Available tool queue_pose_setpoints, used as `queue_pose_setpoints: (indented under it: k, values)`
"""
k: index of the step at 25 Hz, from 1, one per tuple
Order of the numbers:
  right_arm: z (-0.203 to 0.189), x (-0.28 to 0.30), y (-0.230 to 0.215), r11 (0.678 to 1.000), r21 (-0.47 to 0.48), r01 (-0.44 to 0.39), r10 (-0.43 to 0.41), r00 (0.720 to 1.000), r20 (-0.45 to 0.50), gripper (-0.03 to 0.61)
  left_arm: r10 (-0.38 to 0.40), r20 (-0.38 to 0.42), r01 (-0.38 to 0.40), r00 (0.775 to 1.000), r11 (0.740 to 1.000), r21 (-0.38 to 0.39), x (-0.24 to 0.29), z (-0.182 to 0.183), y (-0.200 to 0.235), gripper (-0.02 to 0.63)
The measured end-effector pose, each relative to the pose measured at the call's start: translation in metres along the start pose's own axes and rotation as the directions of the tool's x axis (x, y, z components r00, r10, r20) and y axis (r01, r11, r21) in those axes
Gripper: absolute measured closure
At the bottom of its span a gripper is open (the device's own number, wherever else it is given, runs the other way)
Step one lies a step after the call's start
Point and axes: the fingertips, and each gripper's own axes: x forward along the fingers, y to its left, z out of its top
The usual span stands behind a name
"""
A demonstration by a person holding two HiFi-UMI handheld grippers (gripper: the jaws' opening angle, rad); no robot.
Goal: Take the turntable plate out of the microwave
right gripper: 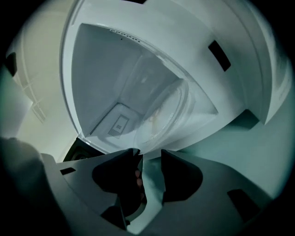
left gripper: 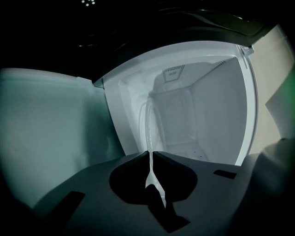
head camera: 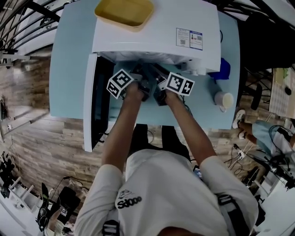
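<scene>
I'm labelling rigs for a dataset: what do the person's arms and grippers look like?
The left gripper and right gripper are dark grey moulded plastic, each carrying a cube with black-and-white square markers. Forearms are bare below short white T-shirt sleeves.

Left gripper [left gripper: 150, 156], right gripper [right gripper: 148, 156]: jaw tips hidden in head view under microwave [head camera: 152, 32] top.
Turntable plate [right gripper: 159, 113]: hidden in head view; edge-on in left gripper view, only thin rim shows.
Yellow tray [head camera: 124, 11]: far side cut off by top edge.
Labels [head camera: 189, 38]: print too small to read.
Blue object [head camera: 224, 69]: mostly hidden behind microwave.
</scene>
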Motion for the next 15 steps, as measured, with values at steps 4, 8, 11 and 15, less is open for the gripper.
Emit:
queue_pose_setpoints:
  k: [4, 8, 11, 15]
  values:
    - [0.016, 0.01, -0.006, 0.992, 0.119, -0.037, 0.026, 0.995, 0.092, 0.411, -0.003, -0.01, 0.003, 1.0, 1.0, -0.007, 0.001, -0.002, 0.0, 0.577]
    - [0.025, 0.015, -0.014, 0.97, 0.239, -0.055, 0.019, 0.989, 0.149, 0.512, -0.013, -0.005, 0.013, 1.0, 1.0, -0.012, 0.001, 0.0, -0.003, 0.577]
    - [0.023, 0.013, -0.016, 0.956, 0.28, -0.085, 0.038, 0.985, 0.168, 0.526, -0.01, -0.012, 0.01, 1.0, 1.0, 0.0, 0.0, 0.0, -0.003, 0.577]
    - [0.023, 0.009, -0.015, 0.948, 0.299, -0.109, 0.057, 0.982, 0.178, 0.532, -0.016, -0.028, 0.016, 0.999, 1.0, 0.014, -0.001, -0.004, -0.005, 0.577]
